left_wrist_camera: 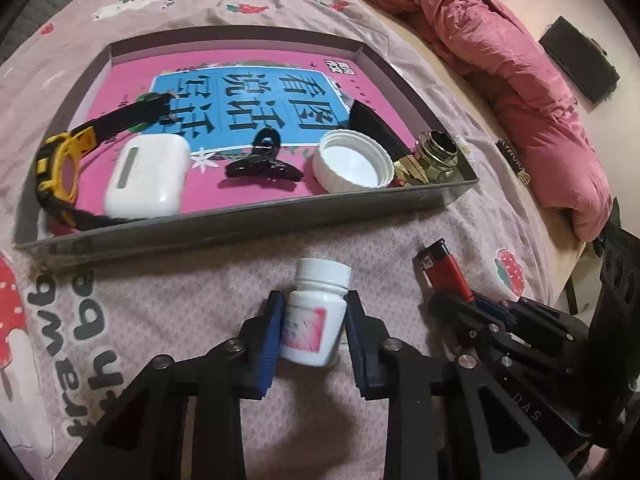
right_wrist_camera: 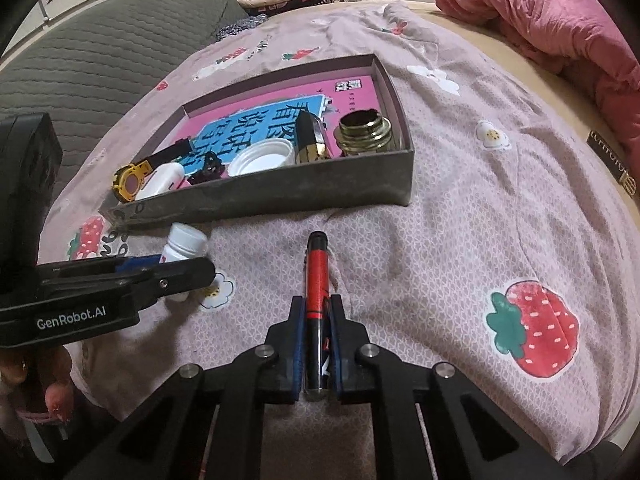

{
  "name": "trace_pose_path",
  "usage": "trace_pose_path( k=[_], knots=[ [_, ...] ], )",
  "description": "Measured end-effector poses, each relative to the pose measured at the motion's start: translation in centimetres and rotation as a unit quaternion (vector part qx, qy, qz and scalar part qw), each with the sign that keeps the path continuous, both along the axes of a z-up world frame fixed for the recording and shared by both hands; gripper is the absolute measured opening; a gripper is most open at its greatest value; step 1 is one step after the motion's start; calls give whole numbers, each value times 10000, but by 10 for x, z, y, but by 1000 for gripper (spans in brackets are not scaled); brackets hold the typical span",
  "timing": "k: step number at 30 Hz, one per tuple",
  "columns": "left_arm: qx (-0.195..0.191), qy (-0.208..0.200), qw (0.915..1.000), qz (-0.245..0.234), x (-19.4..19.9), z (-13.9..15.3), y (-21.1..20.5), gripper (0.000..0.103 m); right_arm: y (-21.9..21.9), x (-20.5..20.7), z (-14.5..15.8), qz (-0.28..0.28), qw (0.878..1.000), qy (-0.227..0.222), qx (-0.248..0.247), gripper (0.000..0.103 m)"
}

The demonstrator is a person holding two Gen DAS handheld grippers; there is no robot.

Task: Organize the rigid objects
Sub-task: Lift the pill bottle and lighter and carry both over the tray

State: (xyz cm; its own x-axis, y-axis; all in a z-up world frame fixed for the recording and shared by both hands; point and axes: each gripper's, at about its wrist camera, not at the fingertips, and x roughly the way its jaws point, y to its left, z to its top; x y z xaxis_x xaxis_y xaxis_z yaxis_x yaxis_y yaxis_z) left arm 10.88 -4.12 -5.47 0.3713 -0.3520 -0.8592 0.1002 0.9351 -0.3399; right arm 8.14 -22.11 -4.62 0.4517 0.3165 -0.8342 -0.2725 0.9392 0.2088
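left claw (left_wrist_camera: 314, 316) straddles white bottle (left_wrist_camera: 314, 312) lying on bed (left_wrist_camera: 200, 280), cap toward box (left_wrist_camera: 240, 224); pads touch or nearly touch its sides, firm clamp not certain. right claw (right_wrist_camera: 316, 320) clenched on lighter (right_wrist_camera: 317, 280), long axis in line with fingers, black tip toward box. both things just short of box near wall, box dead ahead. claws side by side, low over bed, level; each likely needs lift over wall.
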Motion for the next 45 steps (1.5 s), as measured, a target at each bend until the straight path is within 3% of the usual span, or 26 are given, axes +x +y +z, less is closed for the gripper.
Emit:
trace_pose_path(
  k=[16, 28, 45],
  knots=[
    [-42, -61, 9999, 93, -7, 7, 11, 27, 0, -2, 11, 7, 9998, -151, 92, 11],
    [180, -480, 9984, 221, -17, 48, 21, 27, 23, -12, 43, 429, 9969, -555, 353, 11],
    [137, -864, 9940, 654, -23, 81, 54, 27, 20, -7, 66, 351, 9953, -779, 447, 11]
  ],
)
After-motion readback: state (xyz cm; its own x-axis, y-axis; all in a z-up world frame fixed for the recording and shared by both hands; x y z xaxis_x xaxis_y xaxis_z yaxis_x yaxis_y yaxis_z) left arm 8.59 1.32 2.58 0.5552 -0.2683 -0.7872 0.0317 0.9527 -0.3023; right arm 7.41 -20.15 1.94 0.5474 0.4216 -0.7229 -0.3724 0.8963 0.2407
